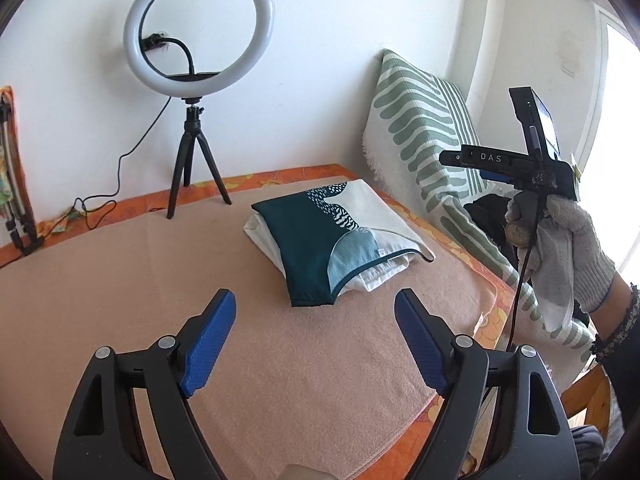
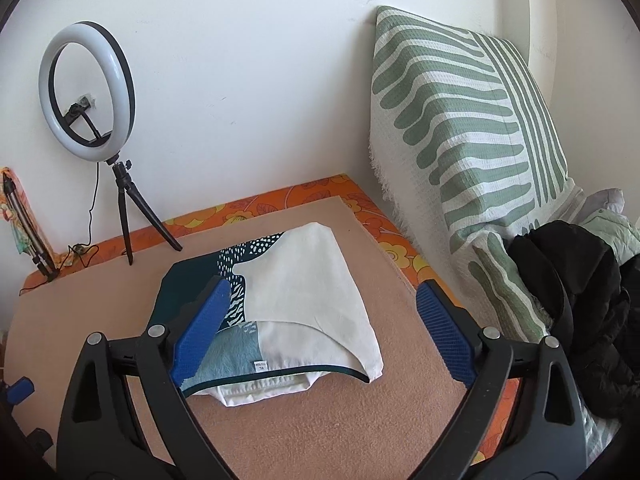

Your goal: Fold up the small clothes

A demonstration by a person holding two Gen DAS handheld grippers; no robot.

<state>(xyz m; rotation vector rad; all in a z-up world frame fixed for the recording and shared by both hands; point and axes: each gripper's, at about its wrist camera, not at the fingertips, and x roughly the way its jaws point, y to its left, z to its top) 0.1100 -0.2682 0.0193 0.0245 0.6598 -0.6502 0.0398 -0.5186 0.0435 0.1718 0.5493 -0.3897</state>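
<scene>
Because the teal-and-white garment [image 1: 338, 236] already lay folded into a compact stack near the middle of the peach blanket [image 1: 120, 280], neither tool was gripping anything: the left gripper [image 1: 316, 338] hung spread wide and empty just short of the stack's near edge, and the right gripper [image 2: 320, 330] was likewise spread wide above it, its left finger over the teal side, touching nothing that could be made out. The ring light [image 1: 199, 28] stood beyond the stack by the wall, and the striped cushion [image 2: 472, 152] leaned to the stack's right, both probably set back to leave folding room; the fold looked finished.
</scene>
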